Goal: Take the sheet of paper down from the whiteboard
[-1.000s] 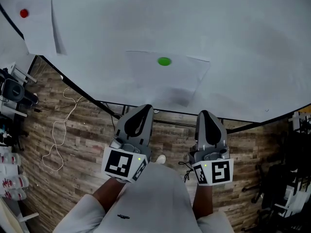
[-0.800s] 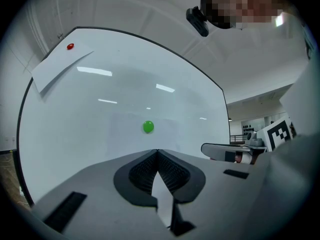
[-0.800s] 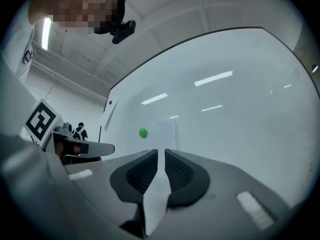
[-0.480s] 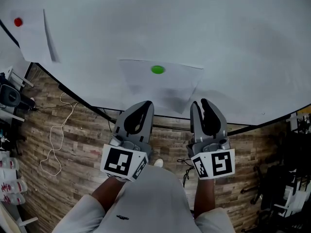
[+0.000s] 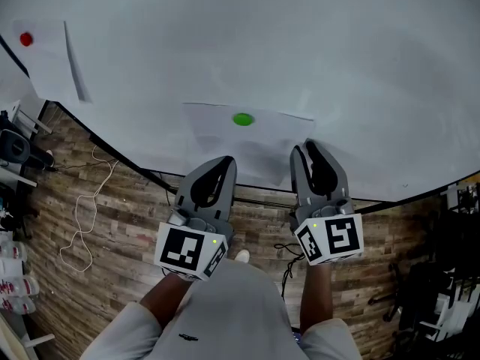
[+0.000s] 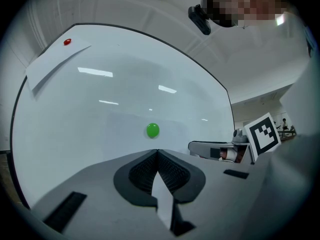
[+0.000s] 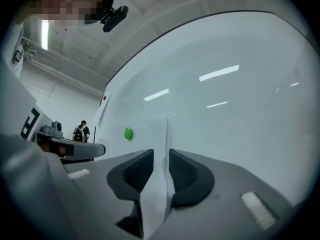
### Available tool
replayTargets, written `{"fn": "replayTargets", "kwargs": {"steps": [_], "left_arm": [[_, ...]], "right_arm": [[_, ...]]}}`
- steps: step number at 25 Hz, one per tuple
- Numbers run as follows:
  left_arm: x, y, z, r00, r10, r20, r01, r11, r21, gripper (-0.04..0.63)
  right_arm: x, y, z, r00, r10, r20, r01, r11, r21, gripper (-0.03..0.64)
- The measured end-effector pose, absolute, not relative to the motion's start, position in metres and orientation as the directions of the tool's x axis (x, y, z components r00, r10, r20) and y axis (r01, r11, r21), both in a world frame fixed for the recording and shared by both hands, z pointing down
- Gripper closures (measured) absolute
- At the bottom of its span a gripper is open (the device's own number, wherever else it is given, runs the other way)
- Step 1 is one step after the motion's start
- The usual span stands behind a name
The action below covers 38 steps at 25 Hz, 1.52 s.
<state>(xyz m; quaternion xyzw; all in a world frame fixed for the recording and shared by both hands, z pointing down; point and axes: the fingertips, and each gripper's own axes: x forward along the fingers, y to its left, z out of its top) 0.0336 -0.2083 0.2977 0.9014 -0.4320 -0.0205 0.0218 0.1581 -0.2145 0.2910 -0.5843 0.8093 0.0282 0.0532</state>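
On the whiteboard [image 5: 337, 51], the sheet of paper [image 5: 255, 145] is pinned under a green magnet [image 5: 242, 119], its lower right corner is straddled by the barely parted jaws of the right gripper [image 5: 308, 145], the left gripper [image 5: 225, 160] is shut empty, and tearing is risked if the sheet is yanked against that magnet.

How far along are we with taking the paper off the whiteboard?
Done: both claws are at the lower part of the white paper sheet. In hand: the right claw has its jaws apart around the sheet's curled edge; the left claw is shut. Left: the round green magnet pins the sheet to the whiteboard, so it isn't down yet.
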Motion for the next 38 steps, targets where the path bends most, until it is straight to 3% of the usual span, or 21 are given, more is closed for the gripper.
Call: {"fn": "replayTargets", "kwargs": {"steps": [8, 11, 23, 28, 38], "left_arm": [[0.03, -0.214, 0.295, 0.613, -0.79, -0.022, -0.788, -0.613, 0.054, 0.589], [0.03, -0.214, 0.295, 0.613, -0.79, -0.021, -0.788, -0.613, 0.054, 0.589], [0.031, -0.218, 0.284, 0.607, -0.793, -0.054, -0.792, -0.609, 0.041, 0.586], [0.038, -0.223, 0.273, 0.6, -0.797, -0.066, -0.798, -0.603, 0.028, 0.5], [0.051, -0.236, 0.26, 0.544, -0.835, -0.078, -0.835, -0.548, 0.041, 0.462]], "right_arm": [[0.159, -0.226, 0.29, -0.312, -0.945, -0.101, -0.949, 0.315, -0.023, 0.526], [0.159, -0.226, 0.289, -0.309, -0.946, -0.097, -0.95, 0.311, -0.014, 0.602], [0.154, -0.221, 0.289, -0.31, -0.946, -0.096, -0.95, 0.313, -0.02, 0.606], [0.154, -0.221, 0.29, -0.307, -0.947, -0.099, -0.95, 0.311, -0.025, 0.606], [0.153, -0.22, 0.289, -0.31, -0.944, -0.112, -0.947, 0.317, -0.05, 0.606]]}}
